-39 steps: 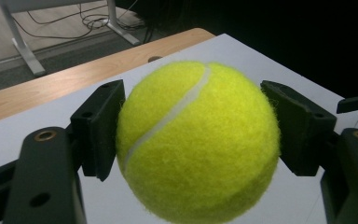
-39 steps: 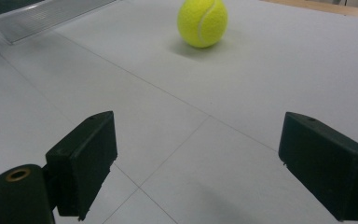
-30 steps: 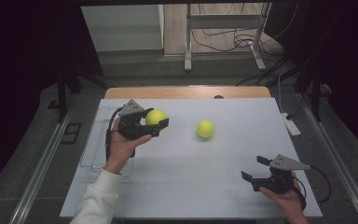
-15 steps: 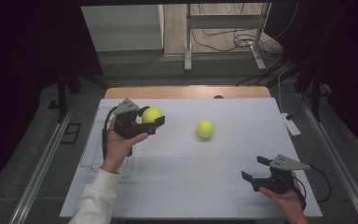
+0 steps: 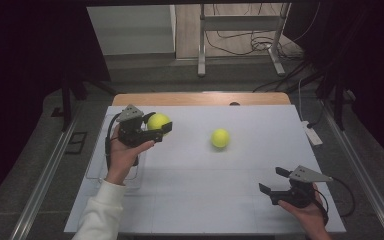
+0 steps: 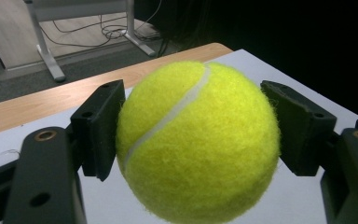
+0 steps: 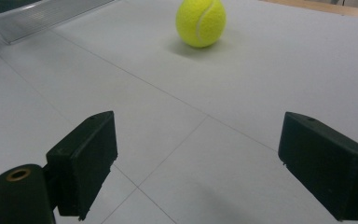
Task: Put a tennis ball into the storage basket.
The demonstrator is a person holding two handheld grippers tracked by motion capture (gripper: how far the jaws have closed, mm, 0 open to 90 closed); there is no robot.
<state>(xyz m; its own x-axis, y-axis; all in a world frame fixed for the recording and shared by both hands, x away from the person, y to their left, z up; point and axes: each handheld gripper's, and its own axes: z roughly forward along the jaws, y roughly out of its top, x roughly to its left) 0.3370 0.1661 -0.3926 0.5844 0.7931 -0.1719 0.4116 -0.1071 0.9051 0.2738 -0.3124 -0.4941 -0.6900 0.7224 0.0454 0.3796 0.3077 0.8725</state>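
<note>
My left gripper (image 5: 156,128) is shut on a yellow tennis ball (image 5: 158,121) and holds it above the left side of the white table (image 5: 200,200). In the left gripper view the ball (image 6: 198,140) sits squeezed between both black pads (image 6: 103,126). A second tennis ball (image 5: 220,138) rests on the table near its middle; it lies ahead of the right gripper as the ball (image 7: 201,22) in the right gripper view. My right gripper (image 5: 273,180) stands open near the front right corner, with nothing between its fingers (image 7: 86,161).
A clear plastic tray (image 5: 96,172) lies at the table's left edge under my left forearm. A white power strip (image 5: 312,134) sits off the table's right edge. Metal stand legs and cables (image 5: 240,45) are on the floor beyond the far edge.
The left gripper with its ball has drifted slightly left and away from me. The right gripper and the loose ball have stayed where they were.
</note>
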